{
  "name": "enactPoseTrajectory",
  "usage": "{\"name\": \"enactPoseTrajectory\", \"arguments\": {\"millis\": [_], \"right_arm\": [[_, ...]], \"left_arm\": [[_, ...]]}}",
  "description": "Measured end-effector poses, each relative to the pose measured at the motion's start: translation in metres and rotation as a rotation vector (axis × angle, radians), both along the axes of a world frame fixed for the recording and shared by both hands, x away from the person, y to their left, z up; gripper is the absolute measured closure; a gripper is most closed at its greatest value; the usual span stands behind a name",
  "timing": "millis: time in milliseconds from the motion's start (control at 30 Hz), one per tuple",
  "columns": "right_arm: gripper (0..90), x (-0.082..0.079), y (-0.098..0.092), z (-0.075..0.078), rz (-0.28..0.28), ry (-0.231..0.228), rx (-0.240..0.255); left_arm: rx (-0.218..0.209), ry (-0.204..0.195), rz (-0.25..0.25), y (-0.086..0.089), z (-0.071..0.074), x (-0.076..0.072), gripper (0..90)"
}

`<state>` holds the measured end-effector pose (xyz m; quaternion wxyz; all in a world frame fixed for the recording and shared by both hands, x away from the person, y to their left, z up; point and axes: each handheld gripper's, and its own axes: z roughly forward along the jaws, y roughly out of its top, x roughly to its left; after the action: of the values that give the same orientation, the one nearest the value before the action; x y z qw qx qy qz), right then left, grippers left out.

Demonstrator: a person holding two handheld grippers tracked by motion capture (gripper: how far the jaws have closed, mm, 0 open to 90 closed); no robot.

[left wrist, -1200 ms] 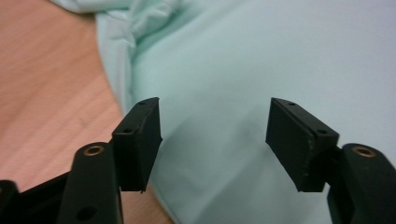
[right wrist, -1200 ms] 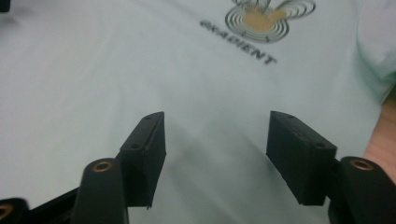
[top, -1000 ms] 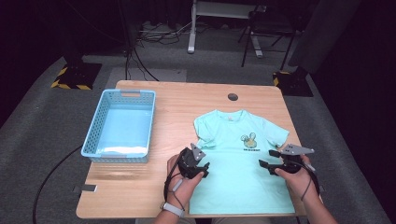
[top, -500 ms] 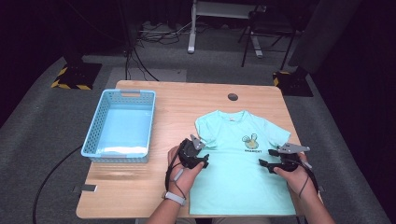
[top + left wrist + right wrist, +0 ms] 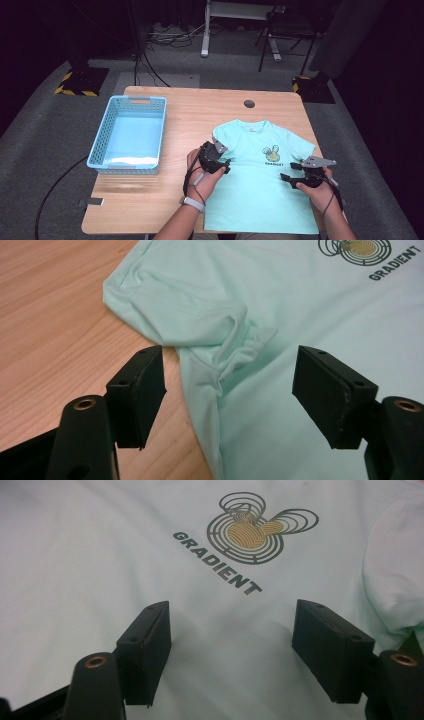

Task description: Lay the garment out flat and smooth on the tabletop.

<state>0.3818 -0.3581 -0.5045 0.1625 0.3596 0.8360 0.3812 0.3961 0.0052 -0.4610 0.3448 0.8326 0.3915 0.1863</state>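
A mint-green T-shirt (image 5: 260,185) lies flat, front up, on the right half of the wooden table (image 5: 195,112); its chest bears a swirl logo and the word GRADIENT (image 5: 220,577). My left gripper (image 5: 220,162) hovers at the shirt's left edge, below the left sleeve (image 5: 165,300). Its jaws are open over the wrinkled armpit seam (image 5: 232,362), nothing pinched. My right gripper (image 5: 289,179) is over the shirt's right side, below the logo (image 5: 272,154), jaws open above flat cloth (image 5: 100,555).
A light-blue plastic basket (image 5: 100,150) stands on the left part of the table. A round cable hole (image 5: 249,104) lies near the far edge. Bare wood lies between basket and shirt. Beyond the table are desk legs and cables on a dark floor.
My left gripper has moved up and toward the far edge along the shirt's left side, nearer the sleeve. The right gripper has stayed about where it was.
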Motion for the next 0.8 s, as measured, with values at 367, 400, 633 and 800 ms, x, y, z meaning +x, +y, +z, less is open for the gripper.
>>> {"name": "enactPoseTrajectory", "arguments": {"millis": [367,400,633,800], "right_arm": [[32.1,0.0,0.0,0.0,0.0,0.0,0.002],[32.2,0.0,0.0,0.0,0.0,0.0,0.001],[32.1,0.0,0.0,0.0,0.0,0.0,0.0],[32.1,0.0,0.0,0.0,0.0,0.0,0.001]], "left_arm": [[0.003,-0.014,0.002,-0.011,0.009,0.02,29.0],[0.004,-0.014,0.002,-0.012,0.009,0.022,29.0],[-0.012,0.014,0.022,-0.019,0.004,0.045,29.9],[-0.016,0.049,0.019,-0.028,-0.007,0.054,31.3]]}}
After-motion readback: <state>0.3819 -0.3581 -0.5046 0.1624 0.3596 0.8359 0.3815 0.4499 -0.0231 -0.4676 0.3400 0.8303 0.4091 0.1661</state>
